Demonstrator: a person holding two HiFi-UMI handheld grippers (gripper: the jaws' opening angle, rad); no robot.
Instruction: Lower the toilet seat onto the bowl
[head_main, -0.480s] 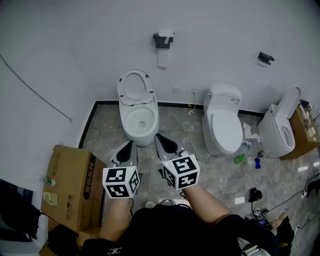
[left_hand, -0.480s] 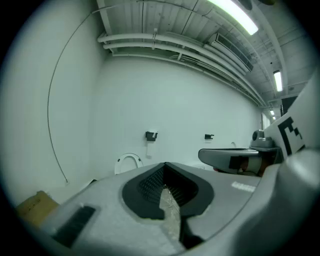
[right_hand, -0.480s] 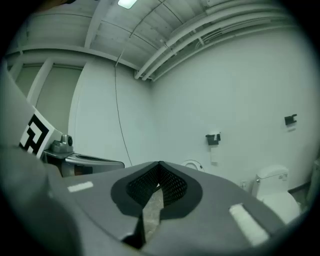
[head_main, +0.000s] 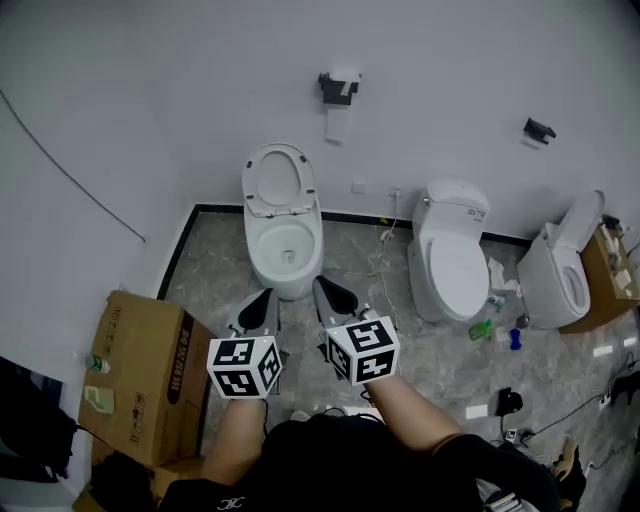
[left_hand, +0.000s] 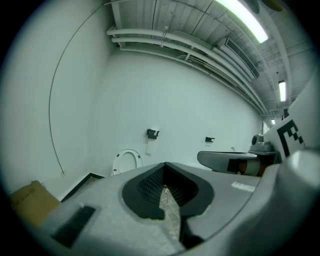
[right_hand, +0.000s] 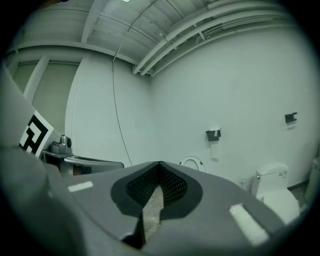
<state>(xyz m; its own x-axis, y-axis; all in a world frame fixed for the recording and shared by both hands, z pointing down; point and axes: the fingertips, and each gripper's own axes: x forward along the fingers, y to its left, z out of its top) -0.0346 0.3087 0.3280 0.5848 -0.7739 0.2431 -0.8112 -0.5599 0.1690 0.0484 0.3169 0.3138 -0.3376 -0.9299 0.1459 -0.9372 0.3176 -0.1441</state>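
Note:
The white toilet stands against the far wall with its seat (head_main: 278, 180) raised upright over the open bowl (head_main: 285, 245). In the head view both grippers hover side by side just short of the bowl's front rim. The left gripper (head_main: 265, 294) points at the rim's left side, the right gripper (head_main: 323, 284) at its right side. Both are shut with nothing between the jaws. The raised seat (left_hand: 126, 161) shows small and far beyond the left gripper (left_hand: 165, 164) in its own view. It also shows as the seat (right_hand: 192, 162) just right of the right gripper (right_hand: 159, 163).
A second toilet (head_main: 450, 250) with its lid down stands to the right, and a third (head_main: 560, 270) further right. A cardboard box (head_main: 140, 375) sits on the floor at the left. A paper holder (head_main: 338, 88) hangs on the wall. Small items (head_main: 482, 325) and a cable lie on the floor.
The head view has shifted a little, so the toilet sits slightly lower and further right in the picture. Both grippers stay shut in front of the bowl.

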